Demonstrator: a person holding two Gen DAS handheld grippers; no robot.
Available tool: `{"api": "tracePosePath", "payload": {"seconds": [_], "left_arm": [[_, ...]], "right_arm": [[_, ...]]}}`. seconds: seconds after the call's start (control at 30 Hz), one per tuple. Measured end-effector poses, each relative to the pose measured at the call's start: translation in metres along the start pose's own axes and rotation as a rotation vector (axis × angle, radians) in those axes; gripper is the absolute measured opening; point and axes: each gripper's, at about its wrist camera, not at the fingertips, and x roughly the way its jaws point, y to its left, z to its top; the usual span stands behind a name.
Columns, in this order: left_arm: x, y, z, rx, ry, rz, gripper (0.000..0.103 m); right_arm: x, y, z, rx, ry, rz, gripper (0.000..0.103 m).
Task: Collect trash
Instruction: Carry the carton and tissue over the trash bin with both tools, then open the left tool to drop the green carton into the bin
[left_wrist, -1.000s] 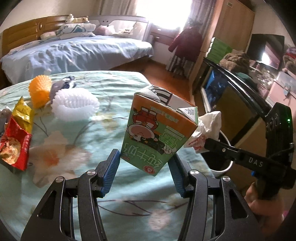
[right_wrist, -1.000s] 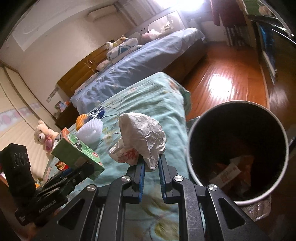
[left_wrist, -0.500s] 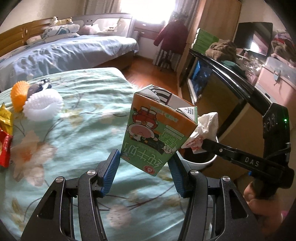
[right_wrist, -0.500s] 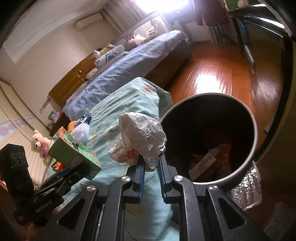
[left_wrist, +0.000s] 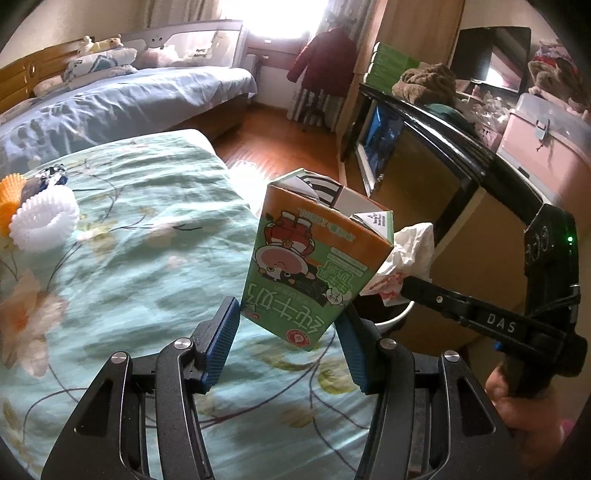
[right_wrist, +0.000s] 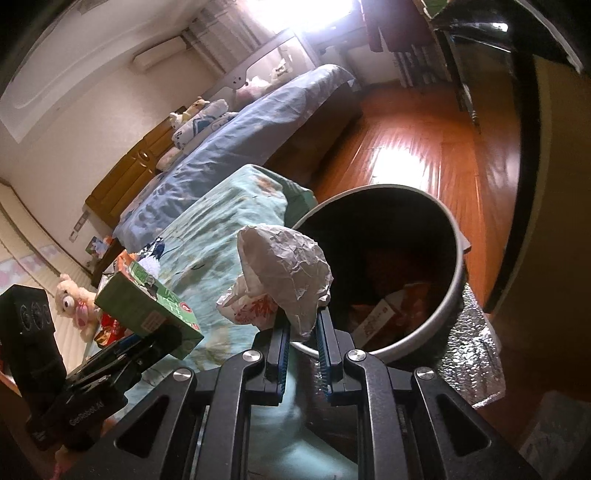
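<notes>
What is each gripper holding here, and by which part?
Left gripper clamps the milk carton across its lower end. Right gripper pinches the crumpled paper wrapper by its bottom edge.

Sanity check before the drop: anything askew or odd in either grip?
The milk carton in the left gripper sits tilted with its print upside down. The crumpled wrapper in the right gripper looks fine, near the bin.

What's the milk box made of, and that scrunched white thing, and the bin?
Milk box: looks like printed, coated cardboard, with sharp folded edges and a slight sheen. White wad: seems to be thin paper, matte, full of fine creases; red print shows underneath. Bin: probably metal or plastic, with a smooth pale rim and dark inside; hard to tell which.
</notes>
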Motion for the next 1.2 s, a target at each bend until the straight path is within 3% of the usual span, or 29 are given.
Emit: {"api": "tracePosePath", "payload": {"seconds": [0.93,0.97,1.0,1.03,1.2], "left_arm": [[0.035,-0.042,0.015,0.078,0.051,-0.034,0.051],[0.036,-0.042,0.016,0.081,0.052,-0.036,0.048],[0.039,-0.044,0.018,0.085,0.062,-0.040,0.029],[0.042,-0.045,0.019,0.086,0.076,-0.045,0.024],[0.054,-0.050,0.023,0.084,0.087,-0.044,0.024]], "right_arm": [[-0.010,-0.036,0.015,0.048,-0.024,-0.054,0.014],[-0.009,-0.037,0.015,0.050,-0.023,-0.055,0.014],[-0.009,-0.038,0.016,0.051,-0.023,-0.056,0.014],[-0.008,-0.040,0.017,0.052,-0.024,-0.059,0.014],[-0.004,-0.043,0.021,0.053,-0.019,-0.069,0.014]]}}
